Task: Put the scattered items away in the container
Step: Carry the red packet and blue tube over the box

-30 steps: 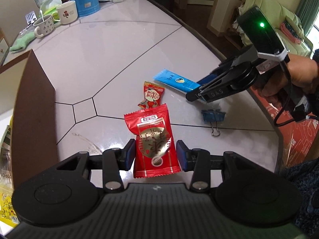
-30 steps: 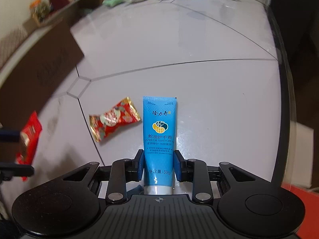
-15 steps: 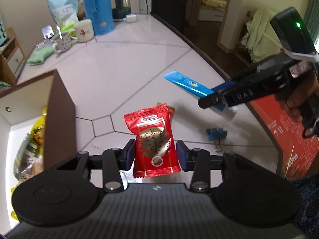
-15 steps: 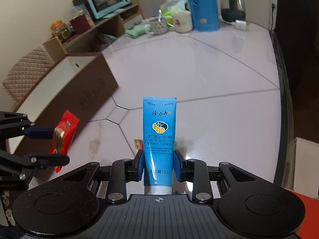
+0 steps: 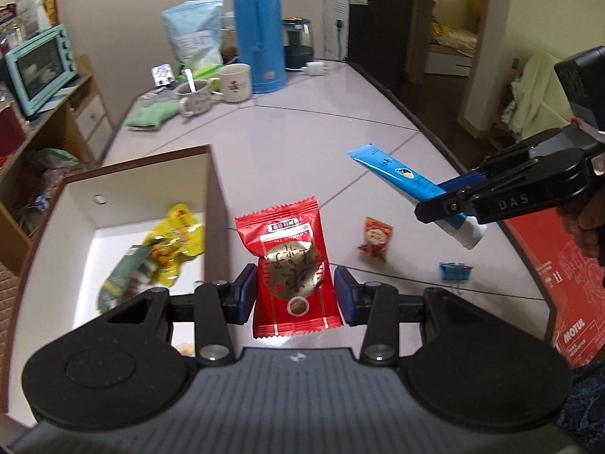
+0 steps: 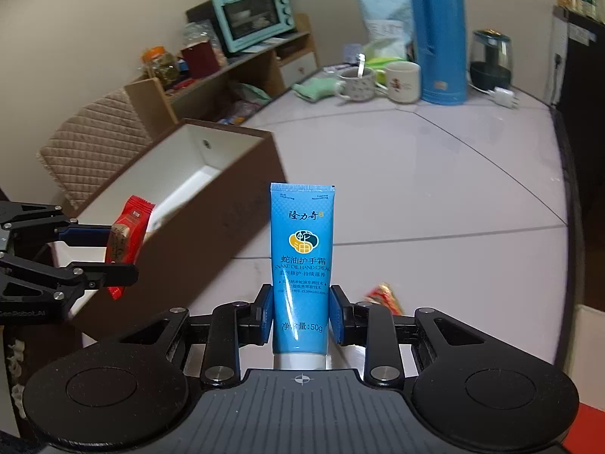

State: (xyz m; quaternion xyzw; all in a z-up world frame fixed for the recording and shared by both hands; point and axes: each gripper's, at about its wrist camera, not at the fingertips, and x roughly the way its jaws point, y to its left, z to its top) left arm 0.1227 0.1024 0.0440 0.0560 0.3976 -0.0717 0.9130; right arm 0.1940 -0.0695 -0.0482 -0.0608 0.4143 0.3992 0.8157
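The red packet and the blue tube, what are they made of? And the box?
The red packet looks like shiny plastic film: it crinkles, glints, and has zigzag sealed ends. The blue tube seems soft, glossy plastic, with a flat crimped top and a streak of glare. The box looks like wood or board, brown outside, smooth white inside; which one is unclear.

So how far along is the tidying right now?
Partly done. The box already holds a yellow snack bag and a green packet. In hand: left tongs grip the red packet, right tongs the blue hand cream tube. Left on the table: a small red candy and a blue binder clip.
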